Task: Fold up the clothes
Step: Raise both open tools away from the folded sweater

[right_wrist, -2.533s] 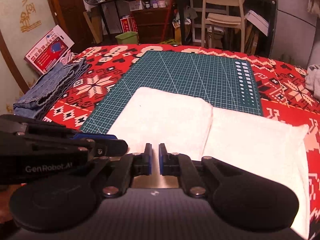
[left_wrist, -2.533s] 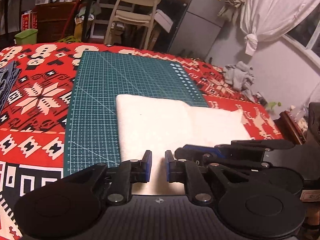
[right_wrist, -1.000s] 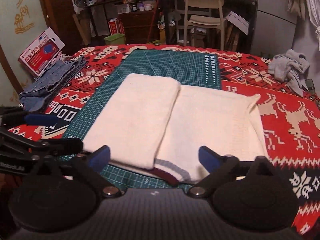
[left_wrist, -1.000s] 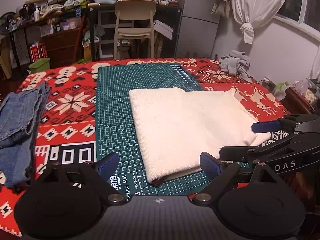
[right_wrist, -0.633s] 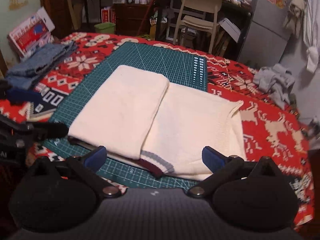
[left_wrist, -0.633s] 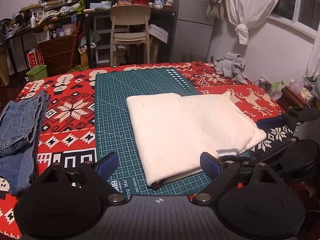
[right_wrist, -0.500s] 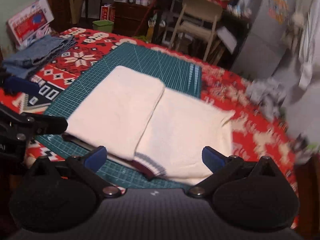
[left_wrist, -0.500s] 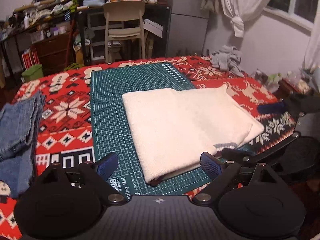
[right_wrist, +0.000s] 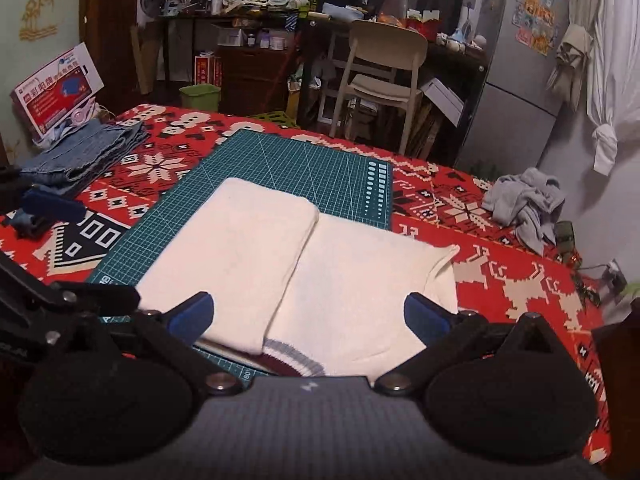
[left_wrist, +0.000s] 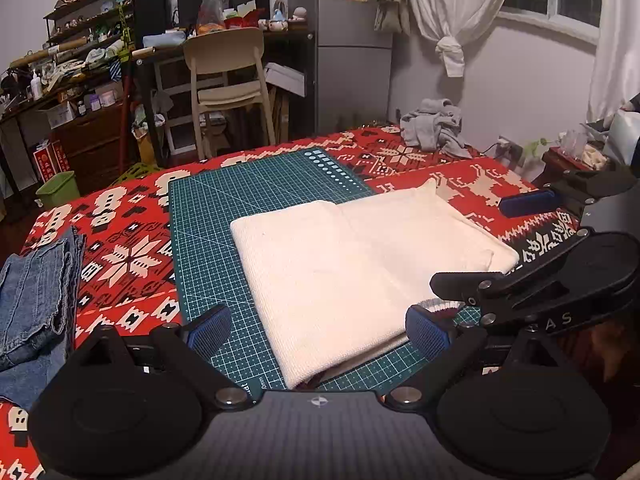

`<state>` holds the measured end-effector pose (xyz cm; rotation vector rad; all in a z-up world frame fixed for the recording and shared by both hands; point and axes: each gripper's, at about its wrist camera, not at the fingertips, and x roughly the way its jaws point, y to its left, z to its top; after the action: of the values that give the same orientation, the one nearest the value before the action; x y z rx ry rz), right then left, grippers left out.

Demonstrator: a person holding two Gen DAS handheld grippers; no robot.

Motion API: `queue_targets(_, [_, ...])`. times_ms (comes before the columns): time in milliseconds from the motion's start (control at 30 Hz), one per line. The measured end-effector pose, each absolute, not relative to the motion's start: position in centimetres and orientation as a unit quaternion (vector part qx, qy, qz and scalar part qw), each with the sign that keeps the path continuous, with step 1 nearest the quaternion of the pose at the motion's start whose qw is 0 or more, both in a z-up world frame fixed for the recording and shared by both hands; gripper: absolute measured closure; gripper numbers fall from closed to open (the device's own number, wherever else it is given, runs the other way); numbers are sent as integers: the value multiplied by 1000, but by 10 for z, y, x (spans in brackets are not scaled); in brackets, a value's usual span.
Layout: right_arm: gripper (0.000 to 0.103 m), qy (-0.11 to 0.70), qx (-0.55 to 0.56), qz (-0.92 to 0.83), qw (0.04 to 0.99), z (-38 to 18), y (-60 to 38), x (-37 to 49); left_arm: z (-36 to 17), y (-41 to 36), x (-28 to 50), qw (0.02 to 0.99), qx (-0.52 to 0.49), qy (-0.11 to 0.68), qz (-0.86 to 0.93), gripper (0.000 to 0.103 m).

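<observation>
Both tongs [left_wrist: 318, 326] [right_wrist: 306, 314] wide apart, holding nothing.

Patterned bed [left_wrist: 404, 160] with cutting mat, folded garment and loose clothes

A red, white and black blanket with snowflake and reindeer motifs covers the bed. On it lies a green gridded cutting mat [left_wrist: 224, 216], and a folded cream sweater [left_wrist: 344, 264] rests partly on the mat, partly on the blanket to its right. Folded blue jeans [left_wrist: 28, 300] sit near the left edge. A crumpled grey garment [left_wrist: 434, 126] lies at the far right corner.
</observation>
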<state>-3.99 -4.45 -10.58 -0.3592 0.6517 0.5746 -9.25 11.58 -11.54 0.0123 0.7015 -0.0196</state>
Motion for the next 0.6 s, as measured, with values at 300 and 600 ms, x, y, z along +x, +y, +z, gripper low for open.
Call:
queue_targets(300, [7,337,-138,262,894,-103,-43,-28,-118,122,-74,923,-37,383,5,34])
queue_targets(600, [59,351,-90,266,893,-108,-39,-25,-134,137,-67,901,-138,411,10,79])
